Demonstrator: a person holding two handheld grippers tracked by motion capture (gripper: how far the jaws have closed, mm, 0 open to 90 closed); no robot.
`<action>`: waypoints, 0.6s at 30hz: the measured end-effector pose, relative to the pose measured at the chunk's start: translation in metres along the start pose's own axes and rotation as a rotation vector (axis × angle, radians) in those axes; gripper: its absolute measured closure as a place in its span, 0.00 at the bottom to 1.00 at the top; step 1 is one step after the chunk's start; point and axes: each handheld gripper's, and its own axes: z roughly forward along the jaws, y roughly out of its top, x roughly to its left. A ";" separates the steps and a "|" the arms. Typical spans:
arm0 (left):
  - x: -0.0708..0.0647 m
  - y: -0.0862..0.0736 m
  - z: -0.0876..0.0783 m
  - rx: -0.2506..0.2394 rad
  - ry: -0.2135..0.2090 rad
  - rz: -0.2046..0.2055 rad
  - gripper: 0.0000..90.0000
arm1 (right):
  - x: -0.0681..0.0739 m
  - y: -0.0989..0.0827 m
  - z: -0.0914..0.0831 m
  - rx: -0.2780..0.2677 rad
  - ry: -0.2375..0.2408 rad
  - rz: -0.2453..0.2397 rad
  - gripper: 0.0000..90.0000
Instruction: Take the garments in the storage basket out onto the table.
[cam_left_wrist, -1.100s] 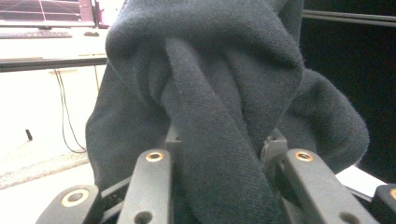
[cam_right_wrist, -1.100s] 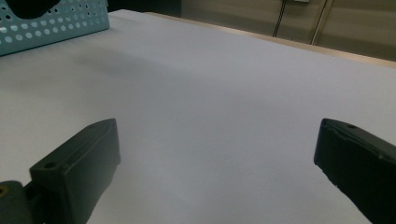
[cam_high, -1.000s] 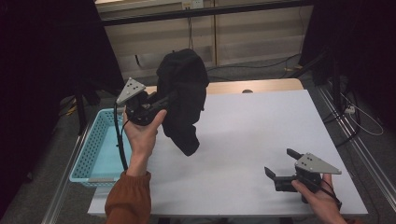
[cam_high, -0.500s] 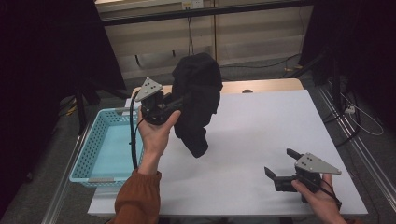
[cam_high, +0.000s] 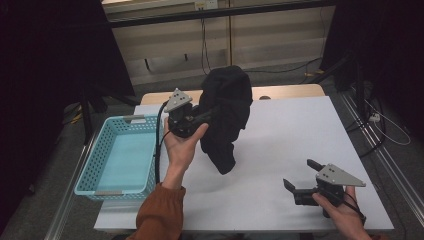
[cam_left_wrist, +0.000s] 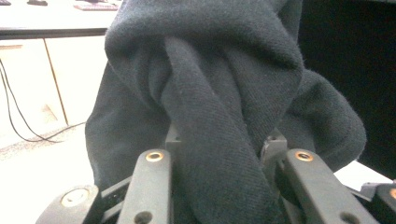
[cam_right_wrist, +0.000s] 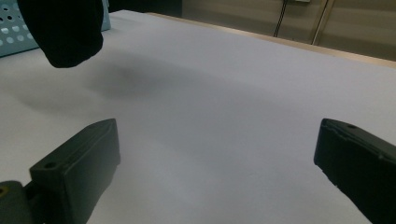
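High view: black knitted cloth garment (cam_high: 227, 117), long axis vertical, loose end pointing down above white table (cam_high: 290, 145); clamped by left gripper (cam_high: 202, 116). Right gripper (cam_high: 299, 176) stood spread wide, holding nothing.

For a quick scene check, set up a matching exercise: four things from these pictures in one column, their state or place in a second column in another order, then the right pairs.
Things:
1. black garment
2. blue basket
3. left hand-held gripper
4. right hand-held gripper

States or places:
A. jaws wide apart, nothing between them
B. hangs in the air above the white table
C. shut on dark cloth
D. stands at the table's left edge, nothing in it

Pairs: 1-B, 2-D, 3-C, 4-A
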 end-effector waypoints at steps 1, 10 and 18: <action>-0.001 -0.001 0.002 0.006 -0.001 -0.004 0.73 | 0.000 0.000 0.000 0.000 0.001 0.000 0.00; -0.005 -0.016 0.015 0.045 -0.025 -0.012 0.73 | 0.000 0.000 0.000 0.000 0.001 -0.001 0.00; -0.009 -0.034 0.027 0.085 0.002 0.025 0.73 | 0.000 0.000 0.000 0.002 0.000 0.000 0.00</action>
